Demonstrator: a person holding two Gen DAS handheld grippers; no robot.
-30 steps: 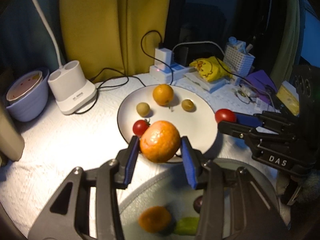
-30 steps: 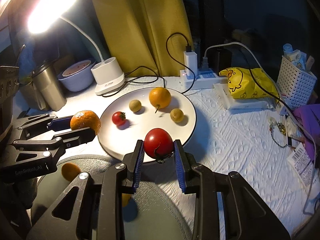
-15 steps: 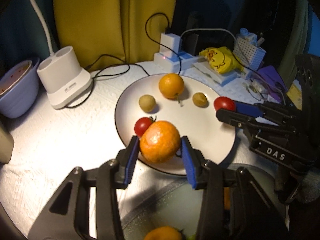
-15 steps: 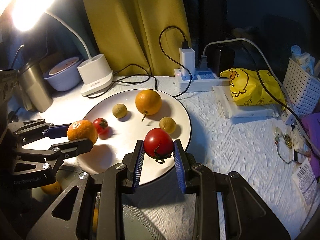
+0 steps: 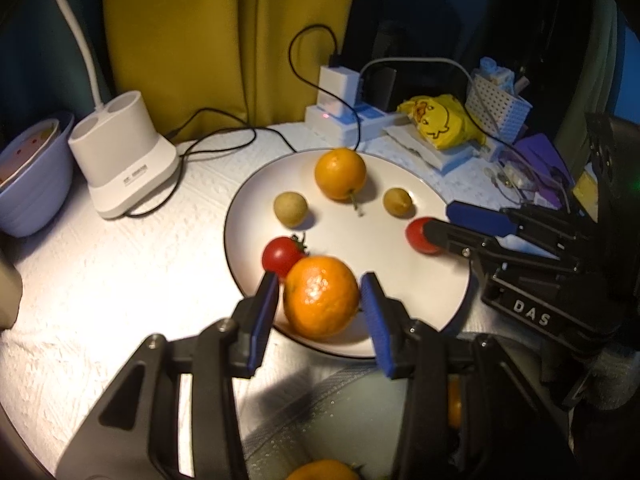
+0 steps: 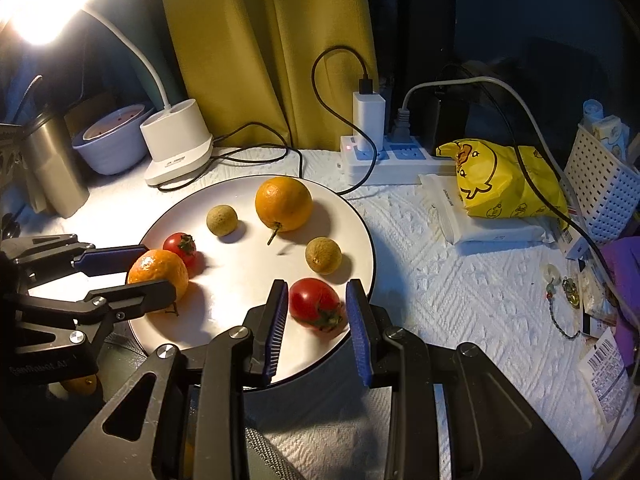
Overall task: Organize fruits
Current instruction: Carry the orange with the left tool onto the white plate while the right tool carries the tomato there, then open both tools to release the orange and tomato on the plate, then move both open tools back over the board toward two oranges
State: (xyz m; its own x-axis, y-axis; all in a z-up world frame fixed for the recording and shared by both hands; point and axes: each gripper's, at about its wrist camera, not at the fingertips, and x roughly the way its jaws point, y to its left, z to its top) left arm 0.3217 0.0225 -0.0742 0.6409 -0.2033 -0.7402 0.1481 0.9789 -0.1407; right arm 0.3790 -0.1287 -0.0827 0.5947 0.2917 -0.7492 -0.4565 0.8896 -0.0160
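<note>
I am pinching a tangerine (image 5: 321, 297) between the left gripper (image 5: 320, 312) jaws, over the near rim of the white plate (image 5: 400, 264); its underside is hiding whether it is touching the plate. The right gripper (image 6: 317, 312) jaws are clamping a red tomato (image 6: 316, 304). A small tomato (image 5: 280, 254) is sitting just beyond the left jaws, half covered by the tangerine.

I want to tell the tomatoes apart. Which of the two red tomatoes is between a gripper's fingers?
The larger tomato at the plate's near edge, between the right gripper's fingers. The smaller tomato lies free beside the mandarin in the left gripper.
</note>
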